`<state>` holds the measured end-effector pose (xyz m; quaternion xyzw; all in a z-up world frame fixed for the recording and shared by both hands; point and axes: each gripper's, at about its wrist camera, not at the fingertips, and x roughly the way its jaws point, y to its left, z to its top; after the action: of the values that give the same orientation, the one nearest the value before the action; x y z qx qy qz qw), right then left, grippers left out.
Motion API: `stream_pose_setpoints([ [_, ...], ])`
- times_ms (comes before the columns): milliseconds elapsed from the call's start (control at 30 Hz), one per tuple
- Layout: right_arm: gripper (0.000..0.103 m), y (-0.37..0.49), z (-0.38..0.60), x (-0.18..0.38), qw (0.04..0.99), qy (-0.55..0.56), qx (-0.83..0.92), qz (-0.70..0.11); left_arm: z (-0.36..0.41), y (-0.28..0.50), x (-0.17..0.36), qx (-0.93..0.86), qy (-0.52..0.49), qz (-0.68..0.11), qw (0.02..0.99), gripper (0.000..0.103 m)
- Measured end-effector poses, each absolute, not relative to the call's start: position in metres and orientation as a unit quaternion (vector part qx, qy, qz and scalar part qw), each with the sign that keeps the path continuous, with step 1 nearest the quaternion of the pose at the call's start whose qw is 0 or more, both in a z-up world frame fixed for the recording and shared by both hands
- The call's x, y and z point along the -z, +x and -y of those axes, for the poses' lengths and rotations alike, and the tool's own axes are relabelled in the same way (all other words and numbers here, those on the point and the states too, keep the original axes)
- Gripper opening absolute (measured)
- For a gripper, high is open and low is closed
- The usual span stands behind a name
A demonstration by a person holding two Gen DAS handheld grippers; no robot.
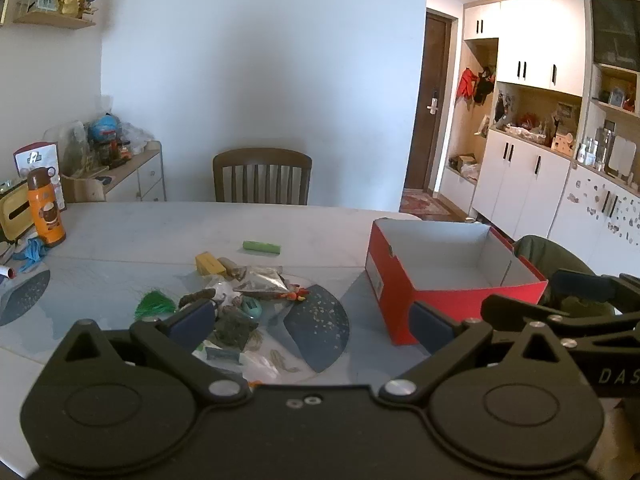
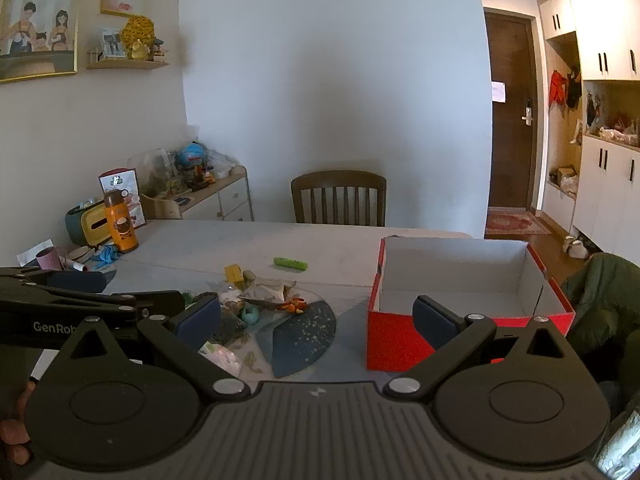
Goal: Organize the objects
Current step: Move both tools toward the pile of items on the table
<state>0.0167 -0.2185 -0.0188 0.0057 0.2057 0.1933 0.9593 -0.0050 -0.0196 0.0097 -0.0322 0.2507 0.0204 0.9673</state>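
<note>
Both tools are held wide apart and empty above a cluttered tabletop [image 1: 160, 228].

The left tool [image 1: 308, 324] and the right tool [image 2: 316, 320] are seen side by side with nothing between their blue pads. A heap of small objects [image 1: 236, 304] is spread on the tabletop, with a green stick [image 1: 261, 247] lying apart behind it. An open red box [image 1: 448, 276] is set to the right of the heap, its white inside bare. An orange bottle [image 1: 45, 212] is stood at the far left.

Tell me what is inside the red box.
The red box shows only bare white walls and floor; nothing lies in the visible part. Its near wall hides the front strip of the floor in both views.
</note>
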Motion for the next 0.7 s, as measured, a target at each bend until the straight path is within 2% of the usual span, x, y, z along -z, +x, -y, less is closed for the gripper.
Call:
stream_pose_setpoints([
  [433,0.103,0.038,0.192,0.02,0.958,-0.01,-0.196,-0.211,-0.013,0.018,-0.003,-0.009,-0.059,-0.259,0.964,0.103],
  [700,0.103,0.069,0.16,0.029,0.945,-0.018,-0.21,-0.249,-0.044,0.047,0.012,-0.008,-0.071,-0.294,0.953,0.102],
])
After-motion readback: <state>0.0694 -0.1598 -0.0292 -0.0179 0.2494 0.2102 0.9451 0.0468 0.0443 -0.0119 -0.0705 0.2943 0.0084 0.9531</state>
